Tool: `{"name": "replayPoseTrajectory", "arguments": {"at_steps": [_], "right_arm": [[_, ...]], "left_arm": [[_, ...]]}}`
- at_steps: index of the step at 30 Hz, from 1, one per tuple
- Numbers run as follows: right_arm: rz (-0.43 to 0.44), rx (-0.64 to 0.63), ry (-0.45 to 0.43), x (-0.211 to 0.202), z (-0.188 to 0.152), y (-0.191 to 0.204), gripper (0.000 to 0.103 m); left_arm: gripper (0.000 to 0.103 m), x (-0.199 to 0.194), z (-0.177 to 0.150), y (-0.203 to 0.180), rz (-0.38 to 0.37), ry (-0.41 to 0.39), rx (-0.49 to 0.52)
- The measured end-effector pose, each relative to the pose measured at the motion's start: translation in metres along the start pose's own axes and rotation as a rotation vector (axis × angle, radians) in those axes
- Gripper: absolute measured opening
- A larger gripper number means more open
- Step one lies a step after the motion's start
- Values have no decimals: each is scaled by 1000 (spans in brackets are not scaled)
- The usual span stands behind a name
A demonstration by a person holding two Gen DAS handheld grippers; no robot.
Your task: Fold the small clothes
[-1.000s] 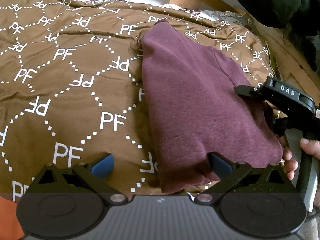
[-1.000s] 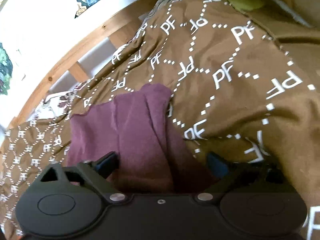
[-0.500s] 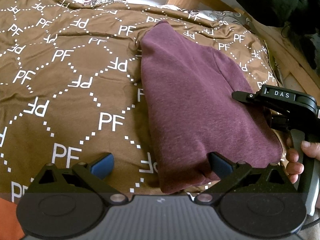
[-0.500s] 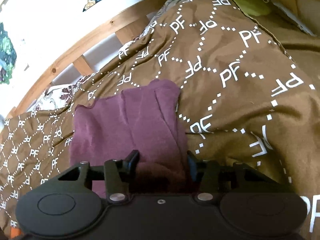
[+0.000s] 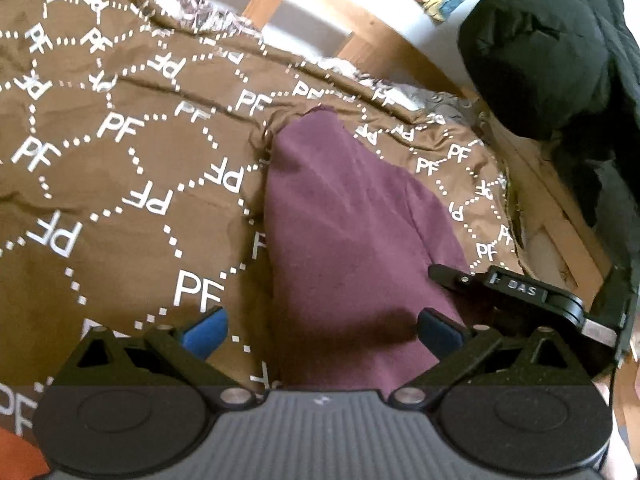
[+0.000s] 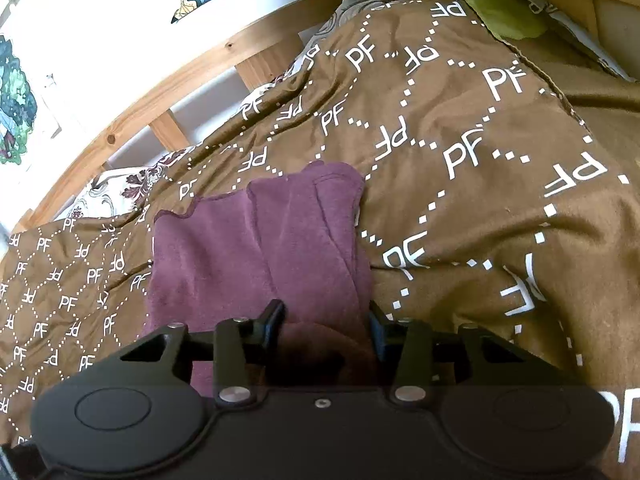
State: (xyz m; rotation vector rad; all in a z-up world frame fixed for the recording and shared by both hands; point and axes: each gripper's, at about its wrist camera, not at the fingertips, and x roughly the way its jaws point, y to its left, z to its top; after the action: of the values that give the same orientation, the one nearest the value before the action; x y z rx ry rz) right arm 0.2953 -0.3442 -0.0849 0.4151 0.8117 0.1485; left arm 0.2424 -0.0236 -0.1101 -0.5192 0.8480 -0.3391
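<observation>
A maroon garment lies folded lengthwise on a brown bedspread printed with white "PF". My left gripper is open, its blue fingertips straddling the garment's near left edge. My right gripper is closed on the bunched near end of the maroon garment; it shows in the left wrist view at the garment's right edge.
A wooden bed rail runs behind the bedspread. A black garment hangs at the upper right. A green item lies at the far edge. An orange patch shows at the lower left.
My right gripper closed on the garment's near end and lifted it slightly. My left gripper moved in closer over the garment's near left edge, staying open.
</observation>
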Motion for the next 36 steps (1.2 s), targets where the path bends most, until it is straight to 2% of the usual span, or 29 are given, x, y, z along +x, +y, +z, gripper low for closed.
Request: {"name": "replayPoseTrajectory", "arguments": {"at_steps": [8, 17, 36], "right_arm": [[0, 20, 12, 4, 1, -3, 46], [-4, 28, 18, 6, 0, -2, 50], [-8, 20, 18, 7, 0, -2, 52]], "left_arm": [[103, 17, -1, 8, -16, 70, -22], [103, 17, -1, 7, -6, 73, -13], [103, 17, -2, 7, -5, 73, -13]]}}
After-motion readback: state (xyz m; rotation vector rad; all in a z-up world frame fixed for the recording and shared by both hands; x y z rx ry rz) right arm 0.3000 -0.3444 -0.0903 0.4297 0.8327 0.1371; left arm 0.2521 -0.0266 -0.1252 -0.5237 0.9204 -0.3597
